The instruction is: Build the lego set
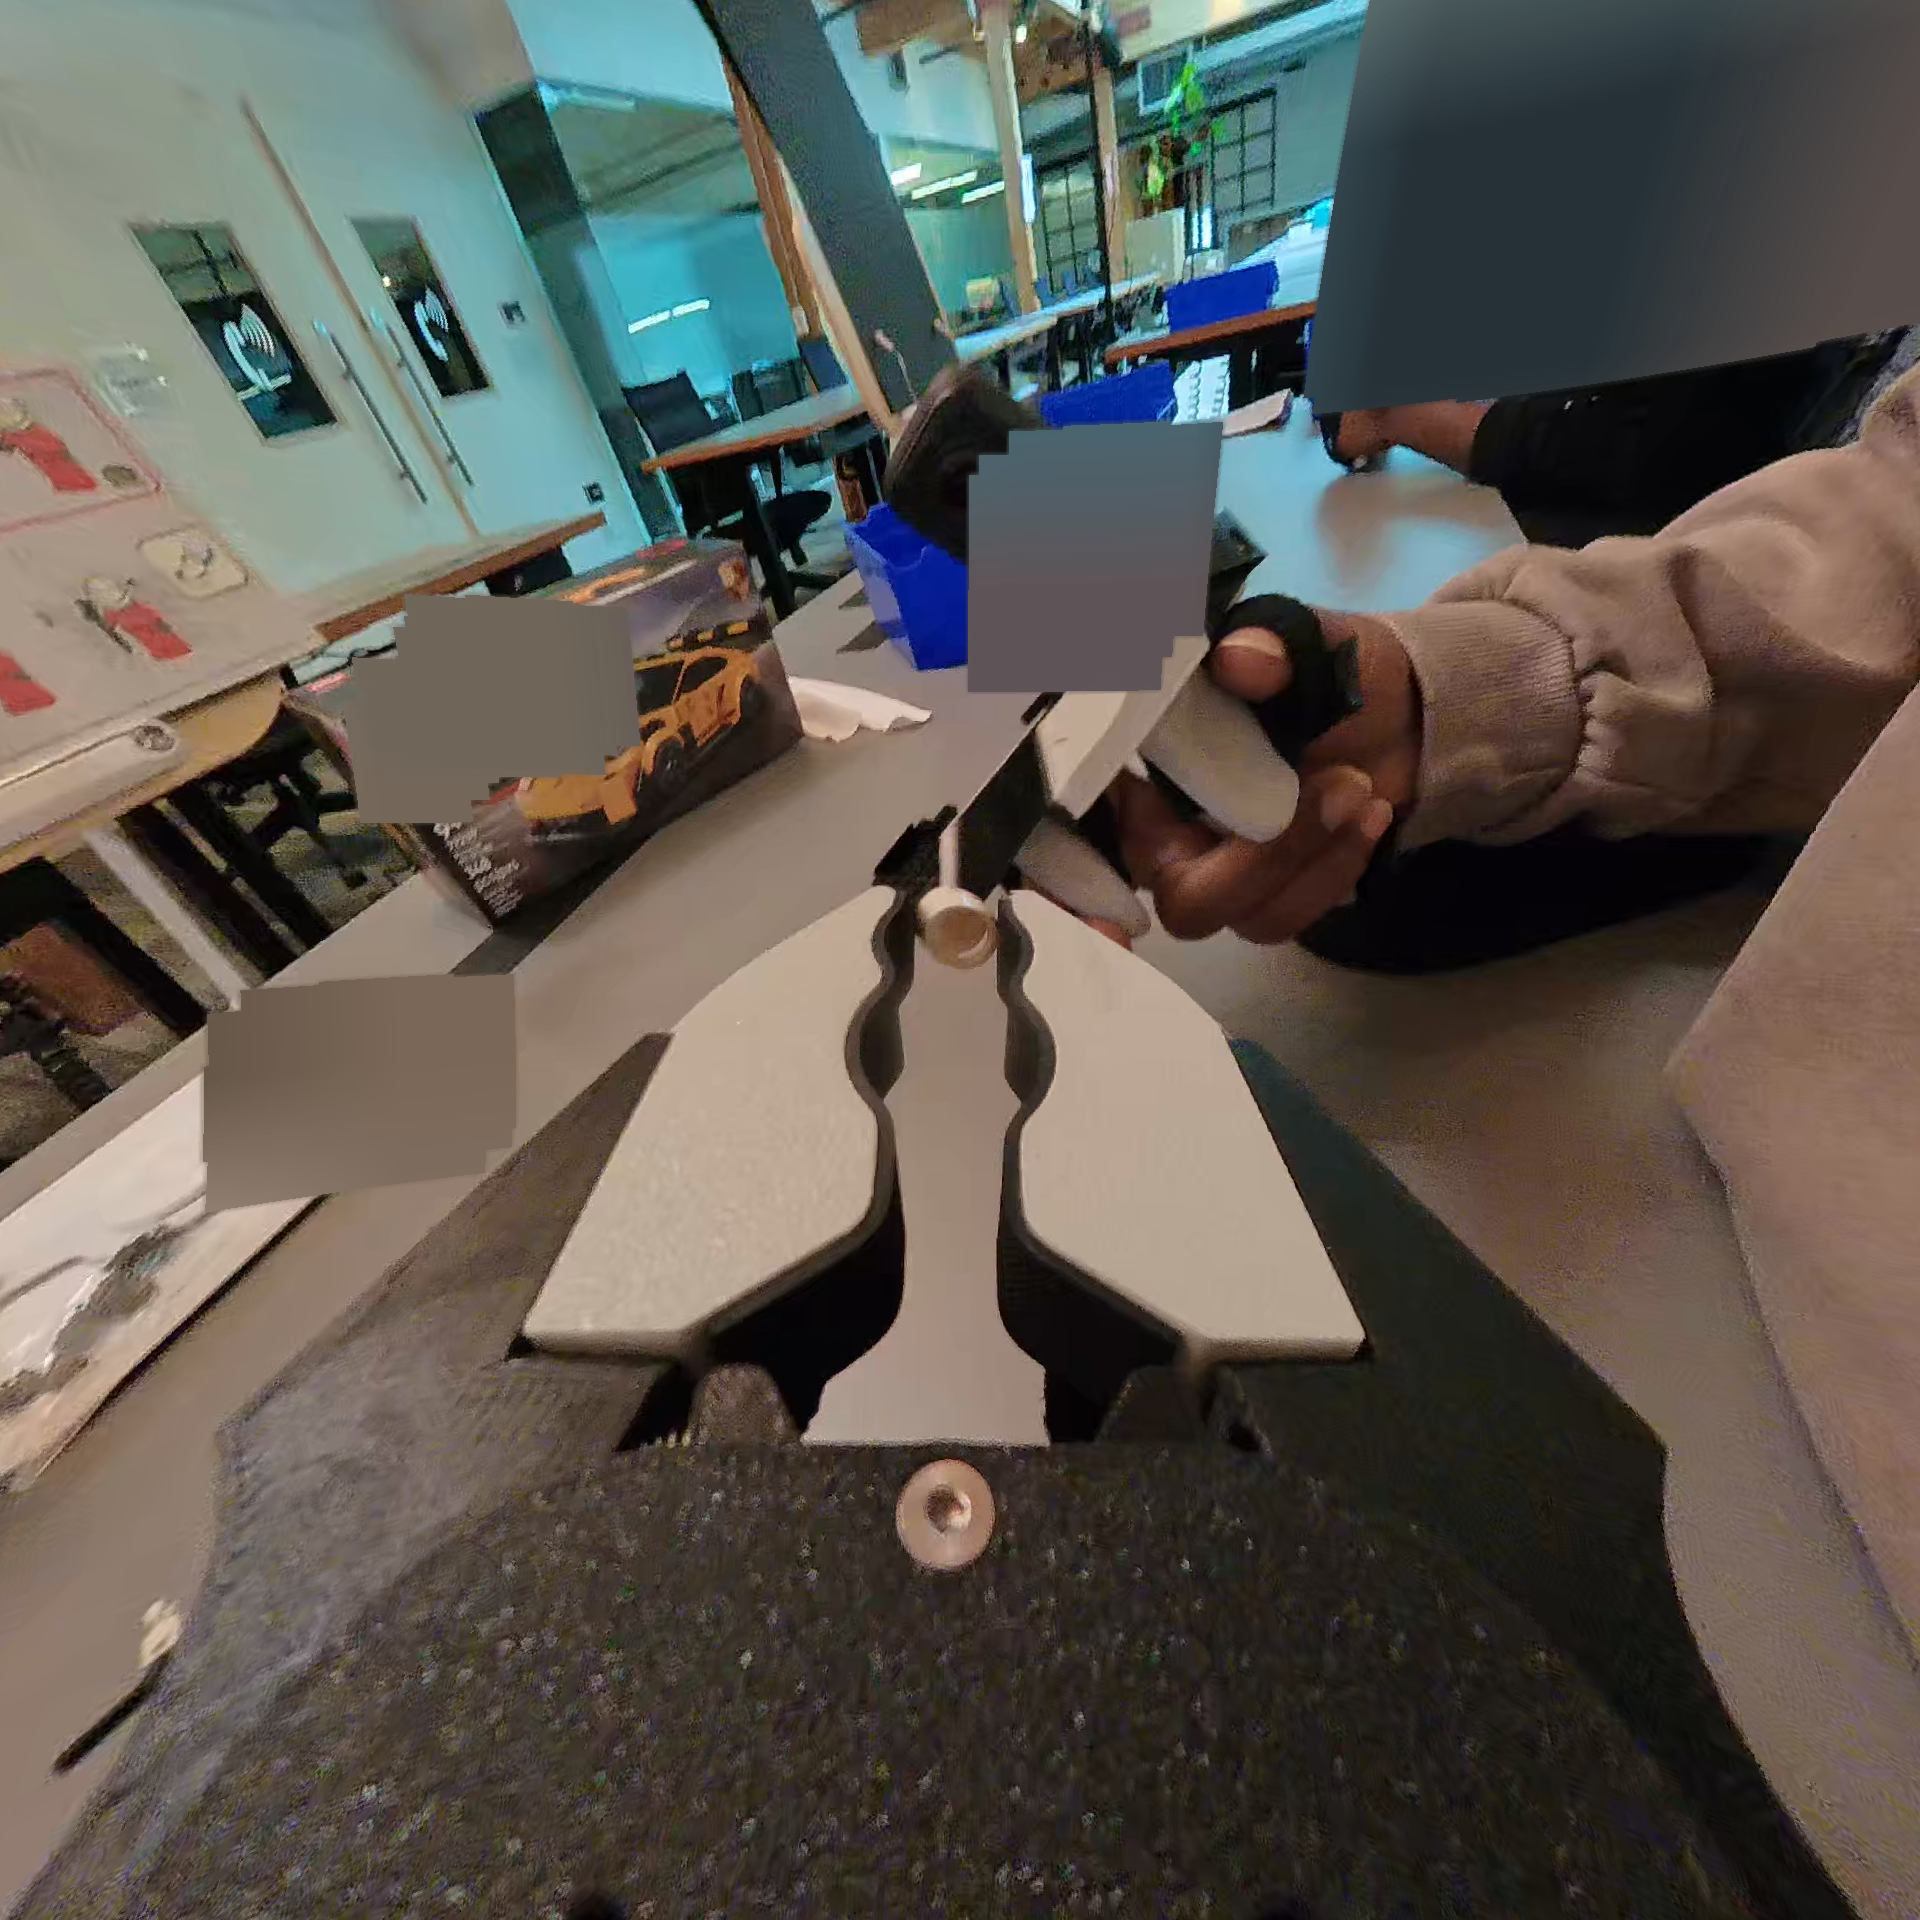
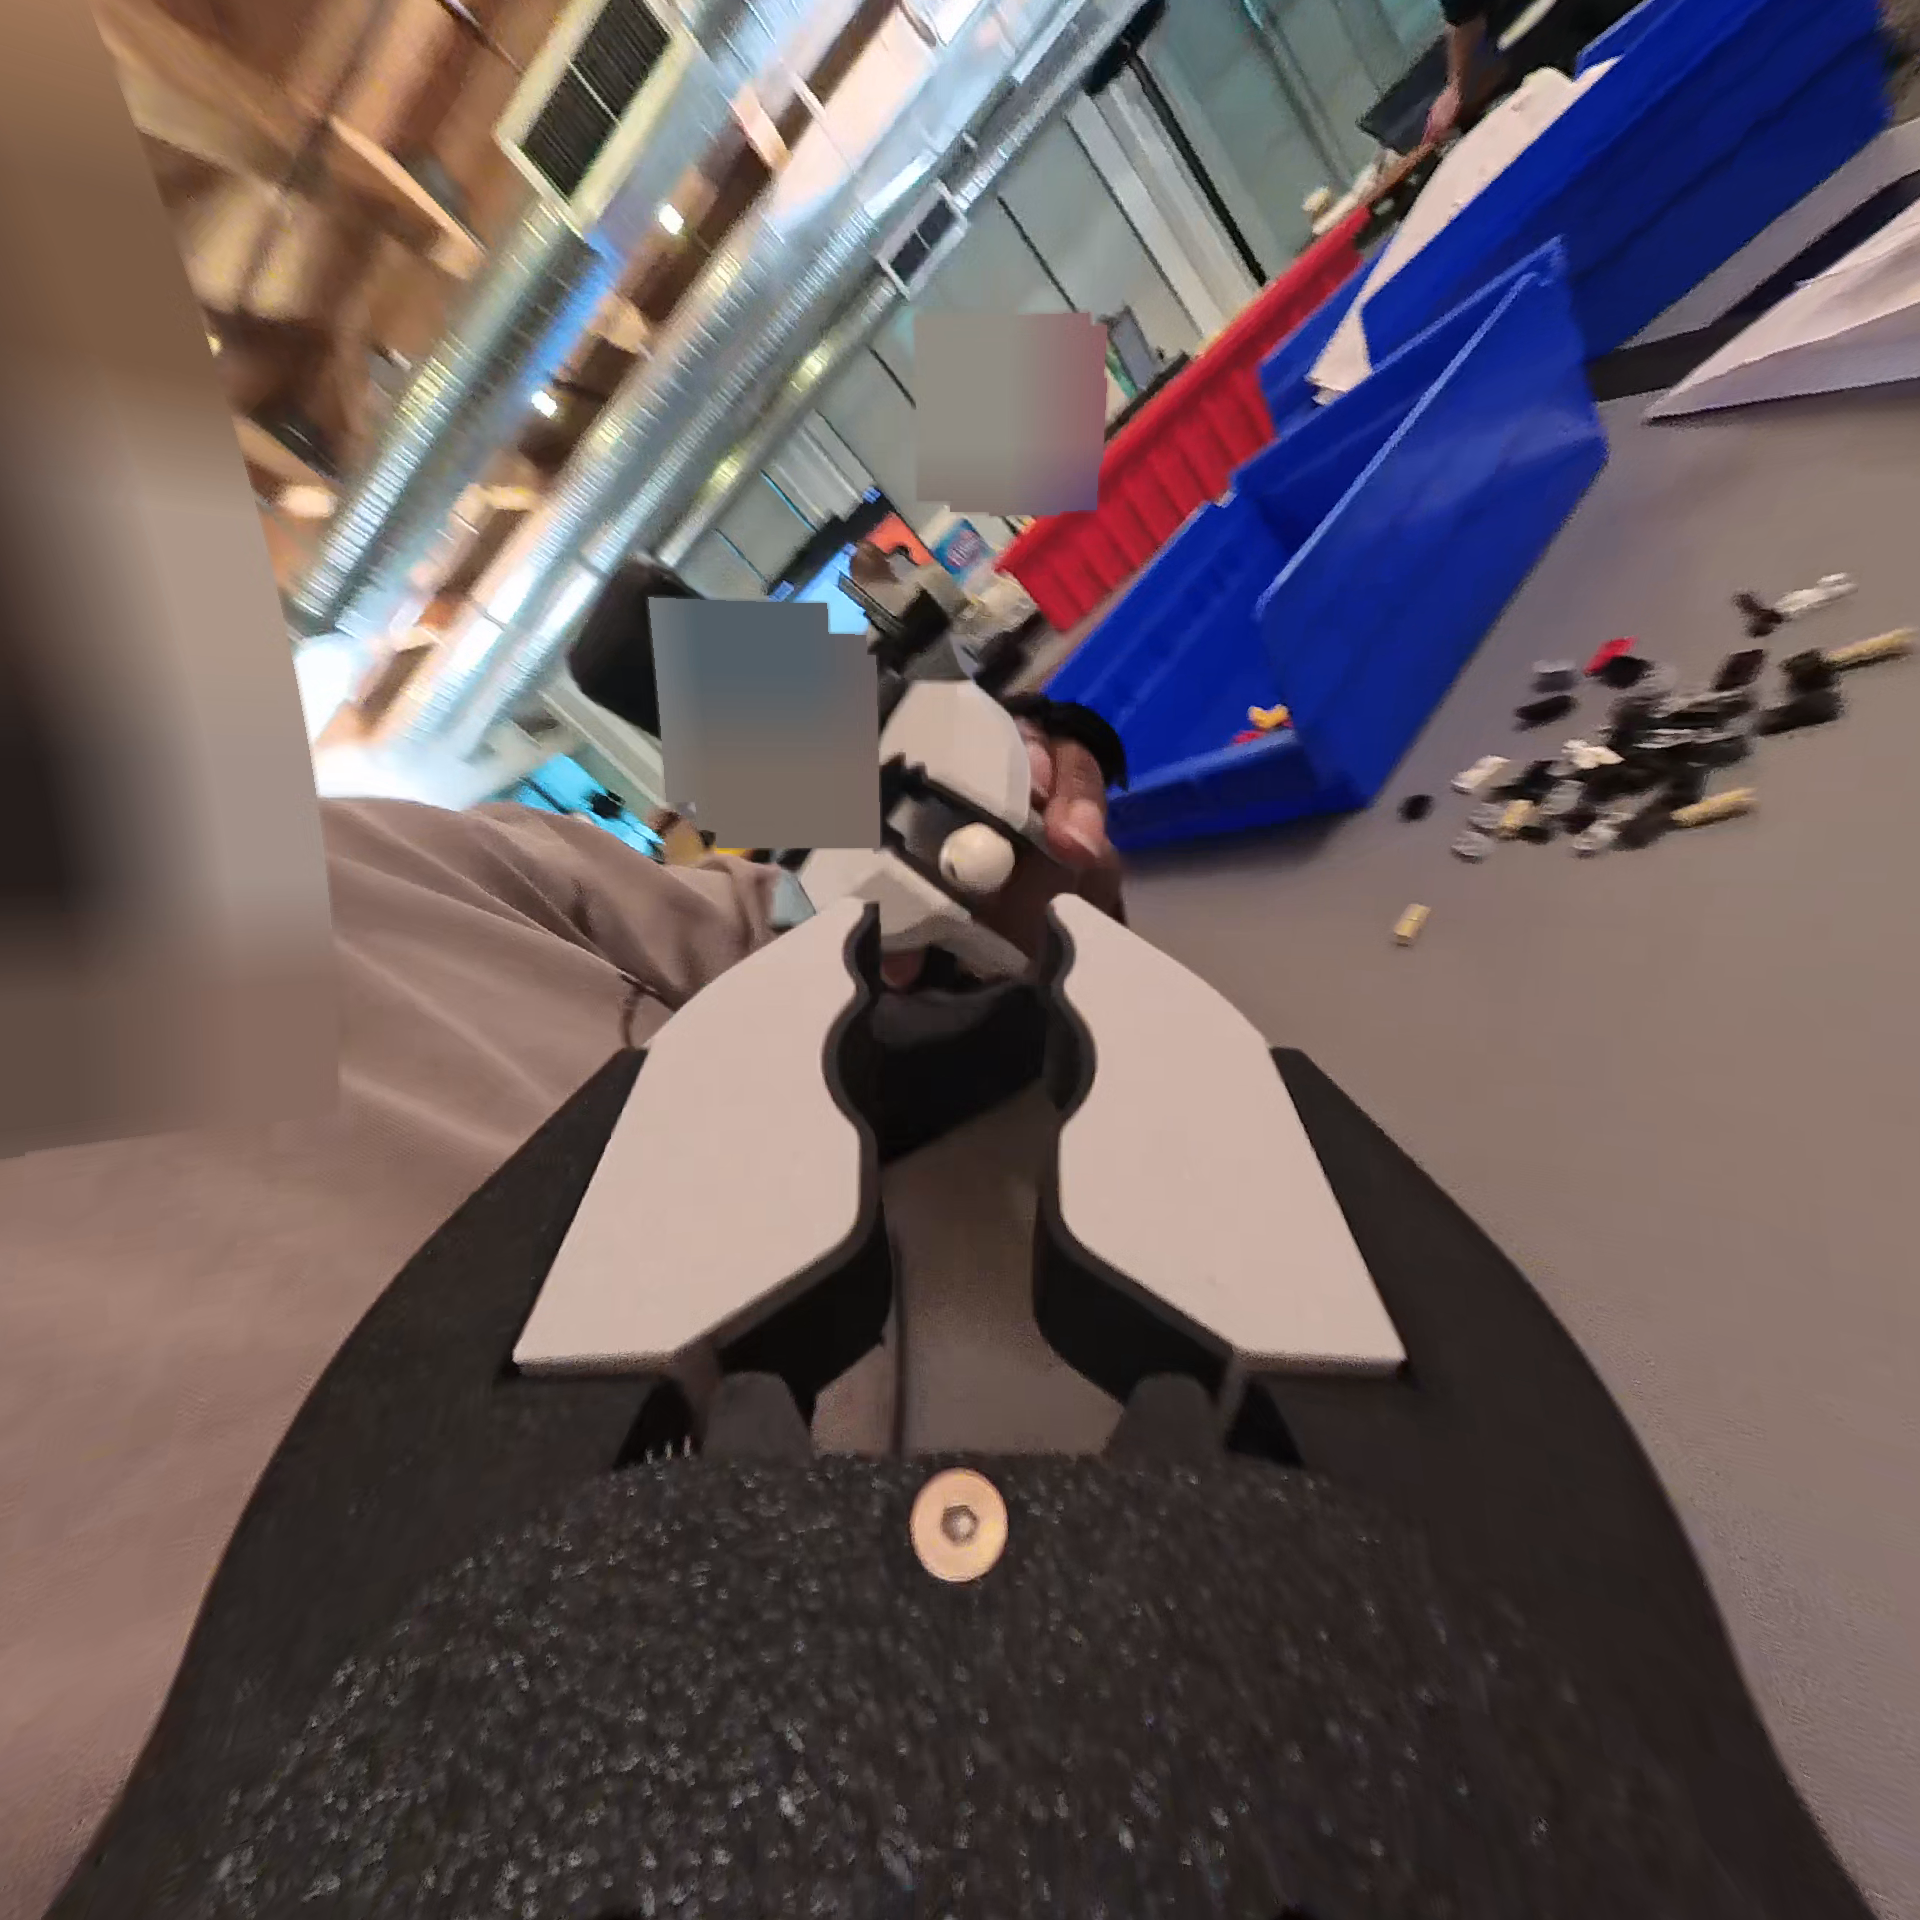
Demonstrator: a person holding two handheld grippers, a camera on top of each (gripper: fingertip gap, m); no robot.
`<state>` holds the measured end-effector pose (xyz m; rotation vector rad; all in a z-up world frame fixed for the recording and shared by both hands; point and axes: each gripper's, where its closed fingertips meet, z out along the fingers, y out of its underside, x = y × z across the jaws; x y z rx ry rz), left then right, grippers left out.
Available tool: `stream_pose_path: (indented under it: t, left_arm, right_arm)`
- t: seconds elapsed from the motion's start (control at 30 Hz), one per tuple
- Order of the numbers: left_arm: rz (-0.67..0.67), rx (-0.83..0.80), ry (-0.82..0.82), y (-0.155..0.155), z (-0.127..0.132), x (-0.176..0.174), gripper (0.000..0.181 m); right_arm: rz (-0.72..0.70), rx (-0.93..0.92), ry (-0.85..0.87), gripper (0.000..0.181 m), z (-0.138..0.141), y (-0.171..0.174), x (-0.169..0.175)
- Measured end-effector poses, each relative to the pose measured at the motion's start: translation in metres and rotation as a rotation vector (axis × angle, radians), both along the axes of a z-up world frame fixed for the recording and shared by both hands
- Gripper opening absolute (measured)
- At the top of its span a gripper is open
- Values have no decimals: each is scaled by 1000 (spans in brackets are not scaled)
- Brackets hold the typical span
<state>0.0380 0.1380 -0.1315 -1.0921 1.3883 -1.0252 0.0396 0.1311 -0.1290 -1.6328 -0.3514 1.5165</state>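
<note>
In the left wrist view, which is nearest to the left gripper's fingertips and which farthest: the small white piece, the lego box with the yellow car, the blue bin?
From the left gripper:
1. Small white piece, at the fingertips.
2. Lego box, on the table, ahead to the left.
3. Blue bin, farther back, near the centre.
</note>
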Motion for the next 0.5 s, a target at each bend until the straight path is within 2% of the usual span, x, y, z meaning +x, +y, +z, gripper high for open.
stream_pose_path:
  t: [0.17, 0.33, 0.37, 0.5]
  left_arm:
    - [7, 43, -61, -10, 5, 8, 15]
    - [-9, 61, -76, -16, 2, 10, 15]
    - [-10, 68, -78, -16, 1, 10, 15]
    - [-6, 58, -69, -15, -2, 9, 15]
  right_arm:
    - [24, -45, 93, 27, 4, 0, -2]
    - [88, -99, 138, 18, 3, -5, -6]
    - [95, -103, 142, 12, 2, -5, -7]
    - [98, -112, 120, 11, -1, -3, -8]
